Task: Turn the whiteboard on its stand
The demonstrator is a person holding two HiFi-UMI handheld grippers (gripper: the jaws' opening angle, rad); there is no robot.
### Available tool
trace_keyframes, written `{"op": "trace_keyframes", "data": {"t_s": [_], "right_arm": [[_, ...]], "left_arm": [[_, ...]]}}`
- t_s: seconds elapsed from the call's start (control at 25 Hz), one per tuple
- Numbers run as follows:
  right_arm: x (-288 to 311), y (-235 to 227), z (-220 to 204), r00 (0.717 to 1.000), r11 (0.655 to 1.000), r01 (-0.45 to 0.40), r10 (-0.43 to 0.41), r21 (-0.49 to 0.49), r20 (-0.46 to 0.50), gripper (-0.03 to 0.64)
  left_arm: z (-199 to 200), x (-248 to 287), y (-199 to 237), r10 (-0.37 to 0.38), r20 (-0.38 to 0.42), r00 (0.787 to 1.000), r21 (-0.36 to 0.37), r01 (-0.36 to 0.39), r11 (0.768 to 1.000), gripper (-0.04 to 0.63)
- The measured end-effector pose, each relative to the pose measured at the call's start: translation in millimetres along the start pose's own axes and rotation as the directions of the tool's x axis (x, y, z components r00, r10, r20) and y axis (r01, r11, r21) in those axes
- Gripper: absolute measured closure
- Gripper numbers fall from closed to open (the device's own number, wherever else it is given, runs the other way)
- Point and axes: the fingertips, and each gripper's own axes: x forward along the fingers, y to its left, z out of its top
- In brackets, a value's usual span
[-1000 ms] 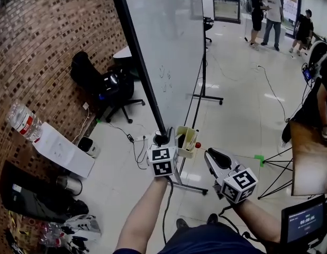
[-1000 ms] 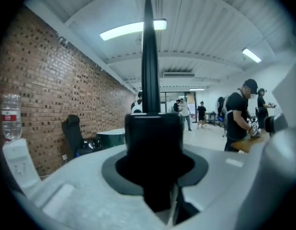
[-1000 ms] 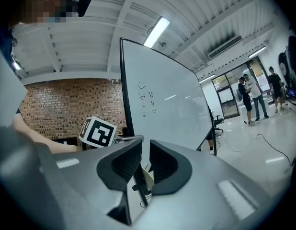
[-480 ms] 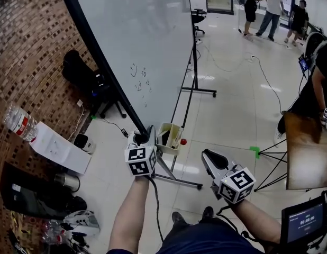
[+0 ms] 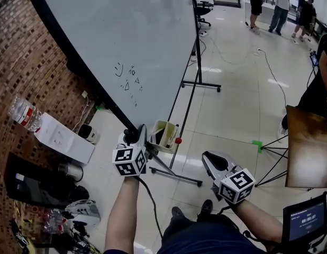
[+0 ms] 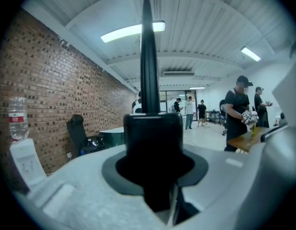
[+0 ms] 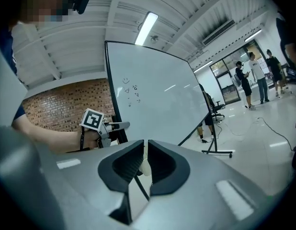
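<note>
The large whiteboard (image 5: pixel 126 30) hangs tilted on its black wheeled stand (image 5: pixel 176 176), with small doodles near its lower edge. My left gripper (image 5: pixel 136 136) is shut on the board's black frame at its lower corner. In the left gripper view the frame edge (image 6: pixel 150 128) fills the space between the jaws and runs straight up. A beige holder (image 5: pixel 164 135) with a red-topped item hangs beside that corner. My right gripper (image 5: pixel 211 160) hovers lower right, apart from the board, jaws shut on nothing. The right gripper (image 7: pixel 144 159) view shows the whiteboard (image 7: pixel 153 104) and the left gripper (image 7: pixel 114 126).
A brick wall (image 5: pixel 26 62) stands close on the left, with a water bottle (image 5: pixel 21 115) on a white box (image 5: pixel 63 139) and bags below. Cables trail across the floor. A wooden table (image 5: pixel 309 147) and a tripod stand right. Several people stand far back.
The board's lower corner has swung left and toward the brick wall, showing more of its face. My left gripper moved left with it. The right gripper has barely moved.
</note>
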Motion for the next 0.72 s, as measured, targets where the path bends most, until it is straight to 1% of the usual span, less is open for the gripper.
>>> {"op": "trace_keyframes", "data": {"t_s": [0.16,0.32,0.44,0.72], "right_arm": [[-6,6,0,1.000,1.000,-0.008,0.008,-0.019,0.001,0.587],[-16,22,-6,1.000,0.999,0.004,-0.004,-0.041,-0.009,0.588],[-26,39,-15,1.000,0.998,0.022,-0.022,-0.054,-0.008,0.588],[-47,80,-24,0.996,0.994,0.090,-0.091,-0.067,-0.013,0.588]], "left_arm": [[-7,-12,-6,0.003,0.002,1.000,0.002,-0.003,1.000,0.456],[-11,-30,-18,-0.009,0.032,0.999,0.005,0.009,1.000,0.456],[-15,-44,-26,-0.019,0.042,0.999,0.009,0.019,1.000,0.454],[-17,-70,-32,-0.023,0.021,1.000,0.001,0.023,1.000,0.456]]}}
